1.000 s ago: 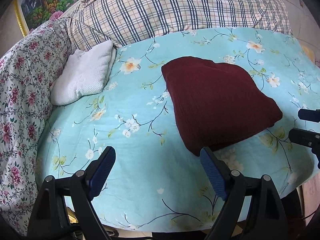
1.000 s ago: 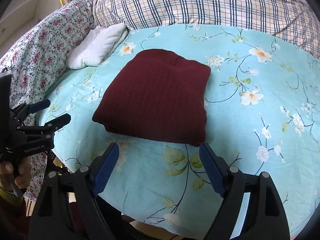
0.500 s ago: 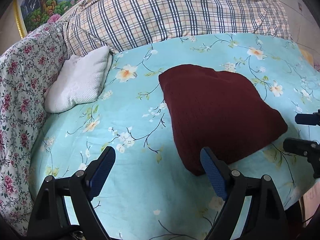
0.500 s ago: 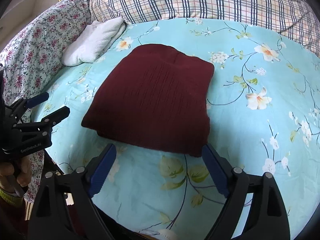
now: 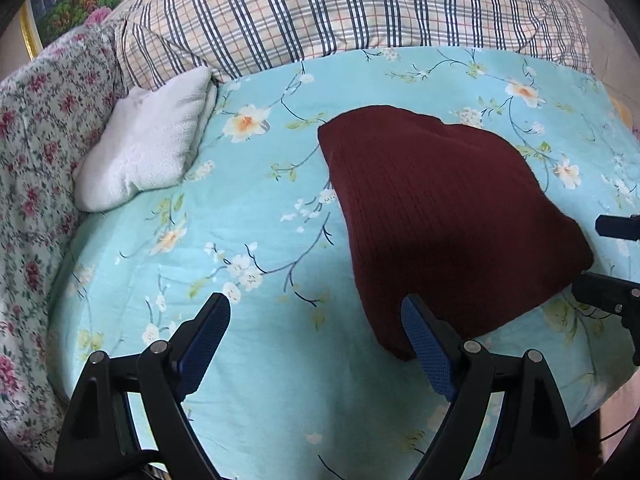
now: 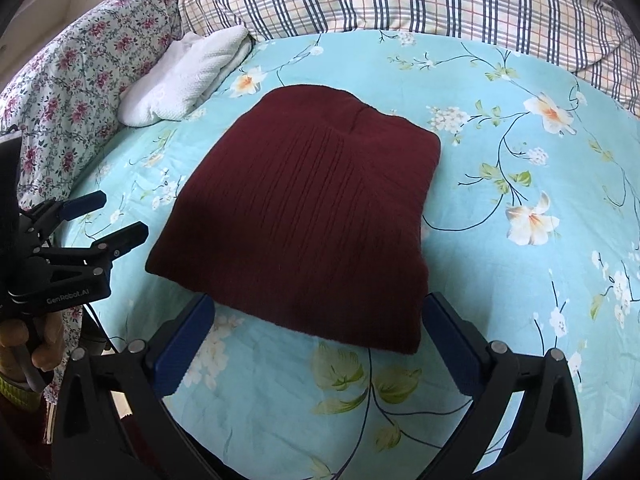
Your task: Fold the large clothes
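Observation:
A dark red ribbed knit garment [image 5: 444, 220] lies folded into a compact rectangle on the turquoise floral bed sheet [image 5: 248, 216]; it also shows in the right wrist view [image 6: 304, 216]. My left gripper [image 5: 316, 332] is open and empty, its right finger just over the garment's near left corner. My right gripper [image 6: 316, 330] is open and empty, its fingers straddling the garment's near edge. The left gripper also shows in the right wrist view [image 6: 104, 220], left of the garment. The right gripper's fingers [image 5: 612, 256] show at the right edge of the left wrist view.
A folded white towel [image 5: 148, 148] lies at the back left of the bed. A plaid quilt [image 5: 340, 12] is bunched along the back. A pink floral quilt [image 5: 36, 152] runs along the left side. The bed's near edge lies below both grippers.
Both grippers have moved forward toward the folded garment, which now sits closer and larger in both views. Both stayed open. The garment has not moved.

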`<state>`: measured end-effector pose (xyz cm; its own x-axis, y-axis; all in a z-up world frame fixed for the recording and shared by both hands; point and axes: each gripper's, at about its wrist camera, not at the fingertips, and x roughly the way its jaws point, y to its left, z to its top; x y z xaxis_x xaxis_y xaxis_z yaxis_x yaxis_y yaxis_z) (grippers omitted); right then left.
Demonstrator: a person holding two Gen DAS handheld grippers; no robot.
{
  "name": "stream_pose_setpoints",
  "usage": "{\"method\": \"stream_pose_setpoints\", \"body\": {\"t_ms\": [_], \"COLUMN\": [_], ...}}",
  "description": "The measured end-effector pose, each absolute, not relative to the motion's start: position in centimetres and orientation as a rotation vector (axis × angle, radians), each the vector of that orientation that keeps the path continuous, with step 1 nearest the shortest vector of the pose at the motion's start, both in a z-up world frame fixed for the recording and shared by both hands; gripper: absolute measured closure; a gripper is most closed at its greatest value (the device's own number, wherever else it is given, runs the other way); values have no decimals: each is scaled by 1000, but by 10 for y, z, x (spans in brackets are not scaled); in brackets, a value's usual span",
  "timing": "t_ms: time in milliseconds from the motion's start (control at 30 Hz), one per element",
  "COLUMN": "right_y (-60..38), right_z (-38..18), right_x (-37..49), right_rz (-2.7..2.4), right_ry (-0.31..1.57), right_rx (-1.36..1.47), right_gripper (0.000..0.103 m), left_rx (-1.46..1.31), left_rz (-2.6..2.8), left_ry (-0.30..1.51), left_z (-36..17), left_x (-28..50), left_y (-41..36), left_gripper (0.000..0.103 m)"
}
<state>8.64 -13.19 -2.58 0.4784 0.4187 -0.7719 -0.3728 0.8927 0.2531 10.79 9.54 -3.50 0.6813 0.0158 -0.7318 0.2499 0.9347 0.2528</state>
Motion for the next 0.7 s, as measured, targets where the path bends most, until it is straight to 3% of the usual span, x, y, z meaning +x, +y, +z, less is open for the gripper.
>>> {"method": "stream_pose_setpoints", "body": {"t_ms": [700], "right_y": [-132], "right_z": [-16], "right_x": [95], "right_rz": [487], "right_ry": [936], "right_rx": [46], "right_gripper": [0], "left_rx": [354], "left_rz": [-106], "left_ry": [797], "left_z": [-28], "left_x": [106], "left_y": [91], "left_gripper": [13]}}
